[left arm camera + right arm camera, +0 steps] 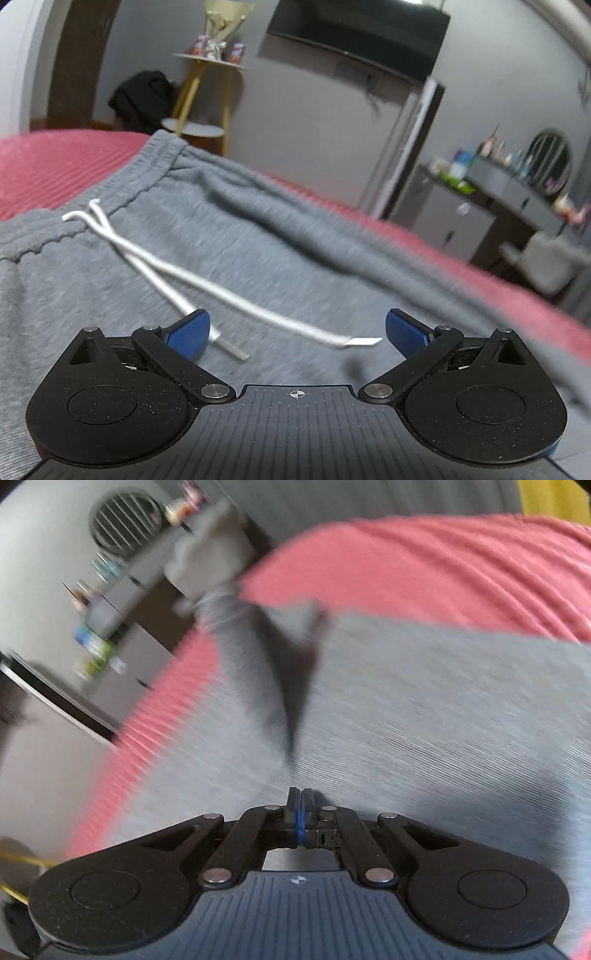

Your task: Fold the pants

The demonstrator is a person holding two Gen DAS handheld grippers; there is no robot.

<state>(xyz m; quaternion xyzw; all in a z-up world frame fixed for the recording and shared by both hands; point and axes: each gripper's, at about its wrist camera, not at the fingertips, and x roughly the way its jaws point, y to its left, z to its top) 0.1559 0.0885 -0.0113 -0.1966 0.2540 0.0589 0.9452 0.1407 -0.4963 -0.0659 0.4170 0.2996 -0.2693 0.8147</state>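
Note:
Grey sweatpants (229, 236) lie on a red ribbed bedspread (55, 166). The left wrist view shows the elastic waistband (147, 162) and a white drawstring (177, 273) with two loose ends. My left gripper (297, 332) is open and empty, low over the fabric just below the drawstring ends. The right wrist view shows the grey pants (424, 709) with the two legs parting ahead and one cuff (218, 605) hanging at the bed's edge. My right gripper (300, 794) has its jaws closed together right at the crotch fabric; the blur hides whether cloth is pinched.
The bedspread (424, 561) runs beyond the pants on all sides. Off the bed stand a grey dresser (509, 199) with bottles, a small gold-legged side table (199, 92), a wall television (354, 33) and a dark bundle (144, 99) on the floor.

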